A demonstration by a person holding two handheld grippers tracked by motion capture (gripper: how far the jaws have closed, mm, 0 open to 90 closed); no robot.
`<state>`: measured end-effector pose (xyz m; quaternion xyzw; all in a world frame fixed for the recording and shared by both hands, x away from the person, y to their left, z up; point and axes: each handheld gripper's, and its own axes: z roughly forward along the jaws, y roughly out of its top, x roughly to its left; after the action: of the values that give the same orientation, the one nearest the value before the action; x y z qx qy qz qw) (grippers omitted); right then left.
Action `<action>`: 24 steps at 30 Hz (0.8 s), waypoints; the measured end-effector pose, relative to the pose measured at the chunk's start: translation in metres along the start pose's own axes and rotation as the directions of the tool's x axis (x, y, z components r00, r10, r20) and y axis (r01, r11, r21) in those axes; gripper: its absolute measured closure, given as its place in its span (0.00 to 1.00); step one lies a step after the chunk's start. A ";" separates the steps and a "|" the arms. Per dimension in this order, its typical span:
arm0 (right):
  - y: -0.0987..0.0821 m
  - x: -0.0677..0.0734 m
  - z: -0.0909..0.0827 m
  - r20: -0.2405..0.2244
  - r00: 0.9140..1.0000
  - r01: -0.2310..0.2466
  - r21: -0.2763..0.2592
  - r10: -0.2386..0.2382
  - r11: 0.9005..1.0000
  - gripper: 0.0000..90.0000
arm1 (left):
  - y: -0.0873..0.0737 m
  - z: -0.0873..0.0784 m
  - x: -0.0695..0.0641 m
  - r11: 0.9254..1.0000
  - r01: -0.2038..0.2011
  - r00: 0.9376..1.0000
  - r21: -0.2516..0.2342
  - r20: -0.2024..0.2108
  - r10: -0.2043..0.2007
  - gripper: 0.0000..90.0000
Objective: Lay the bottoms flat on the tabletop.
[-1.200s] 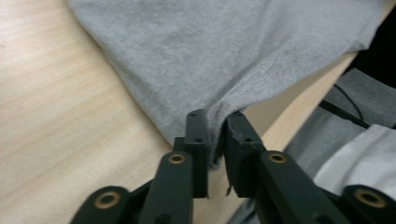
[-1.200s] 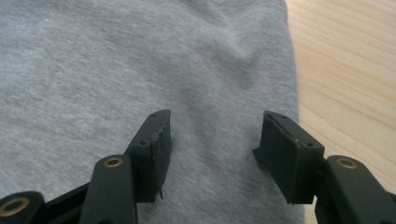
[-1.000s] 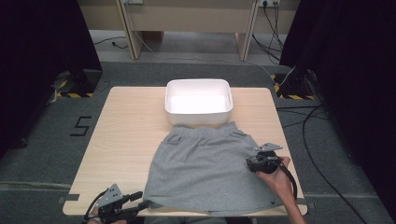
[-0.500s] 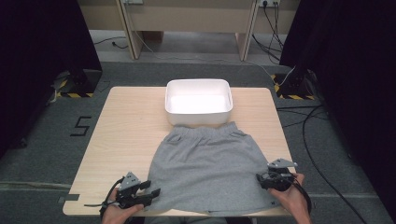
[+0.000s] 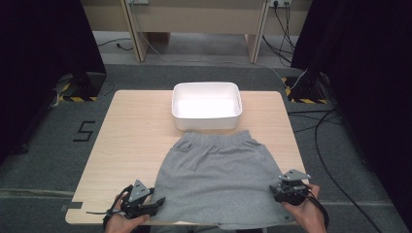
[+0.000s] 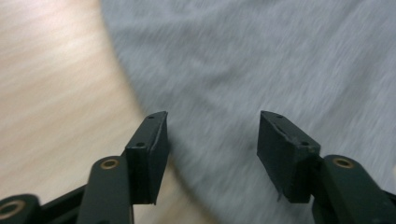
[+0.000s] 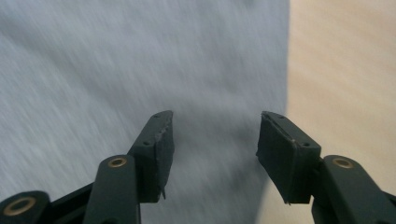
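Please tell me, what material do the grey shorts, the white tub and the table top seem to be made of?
The grey shorts look like soft knitted jersey, probably cotton: matte, heathered surface, gathered waistband, lying limp and flat. The white rectangular tub seems to be smooth moulded plastic, with rounded corners and a slight sheen. The light table top shows pale wood grain; whether solid wood or laminate cannot be told.

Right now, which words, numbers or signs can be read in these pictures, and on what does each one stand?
"5": a dark figure on the grey floor at the left of the table.
Black and yellow striped tape at the stand feet on both sides: a warning pattern, no text.
The grey shorts and the white bin: no print or label that can be read.
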<state>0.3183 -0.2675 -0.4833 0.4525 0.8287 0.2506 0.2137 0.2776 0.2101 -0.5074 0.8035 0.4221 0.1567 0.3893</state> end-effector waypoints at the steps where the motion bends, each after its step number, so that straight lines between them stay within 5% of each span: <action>1: 0.006 0.002 0.002 -0.011 1.000 0.007 -0.019 -0.007 1.000 0.49 | 0.006 0.004 -0.001 1.000 -0.001 1.000 -0.003 -0.007 0.001 0.45; 9: 0.057 0.006 0.047 -0.086 0.996 -0.007 -0.055 0.002 0.998 0.47 | 0.052 0.053 0.002 1.000 -0.001 1.000 -0.029 -0.018 0.000 0.43; 13: 0.077 0.008 0.072 -0.083 0.996 0.032 -0.030 -0.034 0.999 0.50 | 0.052 0.068 0.004 1.000 -0.002 1.000 0.005 -0.027 0.002 0.41; 17: 0.086 0.003 0.086 -0.110 0.994 -0.033 -0.033 0.029 0.999 0.50 | 0.049 0.068 0.007 1.000 0.027 0.999 0.007 -0.017 -0.027 0.41; 24: 0.088 -0.001 0.091 -0.087 0.996 -0.036 -0.060 0.030 0.998 0.47 | 0.047 0.069 0.006 1.000 0.025 0.999 -0.009 -0.034 -0.026 0.41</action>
<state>0.4283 -0.2078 -0.5010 0.4482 0.8214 0.2987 0.1876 0.3477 0.1649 -0.5167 0.7936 0.4382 0.1672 0.3876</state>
